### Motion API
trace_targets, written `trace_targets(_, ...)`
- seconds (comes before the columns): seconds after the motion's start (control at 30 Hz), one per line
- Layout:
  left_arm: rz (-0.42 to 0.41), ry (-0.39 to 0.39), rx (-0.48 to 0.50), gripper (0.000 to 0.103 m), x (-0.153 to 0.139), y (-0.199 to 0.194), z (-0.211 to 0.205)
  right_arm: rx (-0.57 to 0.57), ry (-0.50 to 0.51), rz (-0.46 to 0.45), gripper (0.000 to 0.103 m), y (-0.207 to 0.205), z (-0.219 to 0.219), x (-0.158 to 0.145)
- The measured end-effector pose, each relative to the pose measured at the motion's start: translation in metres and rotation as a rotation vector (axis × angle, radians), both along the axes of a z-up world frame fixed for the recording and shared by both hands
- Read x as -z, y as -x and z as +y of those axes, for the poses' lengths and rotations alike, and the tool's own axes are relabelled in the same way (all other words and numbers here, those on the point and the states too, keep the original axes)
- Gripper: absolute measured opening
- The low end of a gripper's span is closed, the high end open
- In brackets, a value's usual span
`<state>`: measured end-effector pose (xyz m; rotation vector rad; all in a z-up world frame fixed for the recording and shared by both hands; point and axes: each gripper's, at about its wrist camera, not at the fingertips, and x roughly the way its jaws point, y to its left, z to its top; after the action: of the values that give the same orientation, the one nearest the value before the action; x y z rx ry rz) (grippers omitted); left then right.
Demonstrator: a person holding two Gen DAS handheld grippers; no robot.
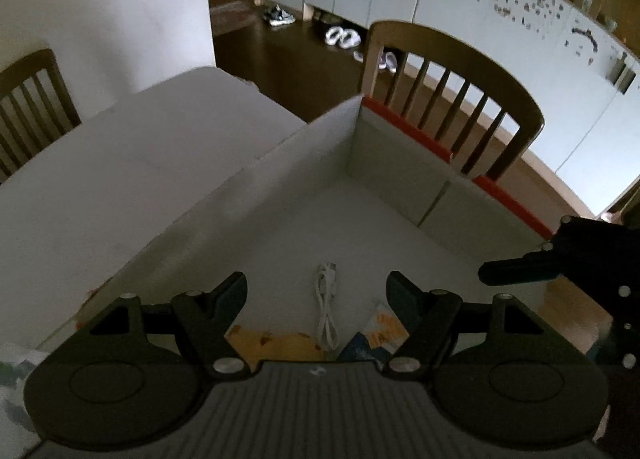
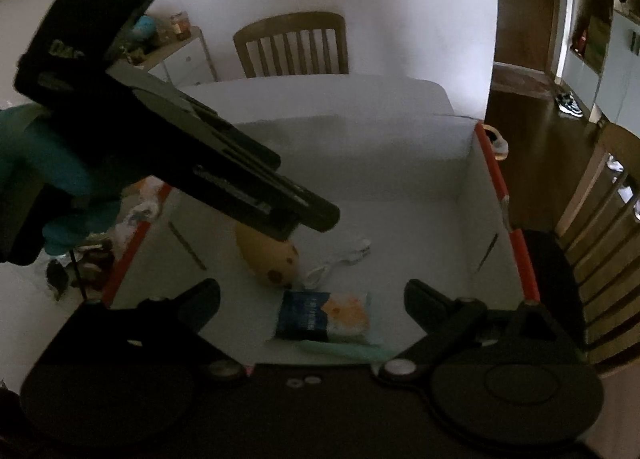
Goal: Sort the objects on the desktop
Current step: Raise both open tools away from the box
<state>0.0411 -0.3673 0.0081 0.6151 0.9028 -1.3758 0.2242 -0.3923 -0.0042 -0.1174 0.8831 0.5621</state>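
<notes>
A white box with a red rim [image 1: 404,121] [image 2: 490,163] stands on the white table. In it lie a white cable [image 1: 326,307] [image 2: 344,259], a yellow spotted plush [image 2: 272,259] and a blue and orange packet [image 2: 324,315] [image 1: 378,333]. My left gripper [image 1: 316,291] is open and empty above the cable; it also shows in the right wrist view [image 2: 312,219], over the plush. My right gripper [image 2: 312,299] is open and empty above the packet; one of its fingers [image 1: 516,271] reaches in at the right of the left wrist view.
The white table [image 1: 132,163] extends left of the box. Wooden chairs stand at the far side [image 1: 452,99], at the left [image 1: 32,99] and behind the table [image 2: 292,45]. Small clutter [image 2: 80,259] lies left of the box.
</notes>
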Motion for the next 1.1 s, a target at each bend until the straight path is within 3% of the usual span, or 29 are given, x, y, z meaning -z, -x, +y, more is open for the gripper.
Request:
trace_targets(0.5, 0.020, 0.123, -0.074, 0.076, -0.039, -0.007, 0.073, -0.006, -0.027, -0.032, 0.099, 0.021, 0.019, -0.020)
trace_targets(1.1, 0.057, 0.193, -0.088, 0.076, -0.047, -0.035, 0.170, 0.068, -0.038, -0.071, 0.099, 0.055, 0.078, -0.031)
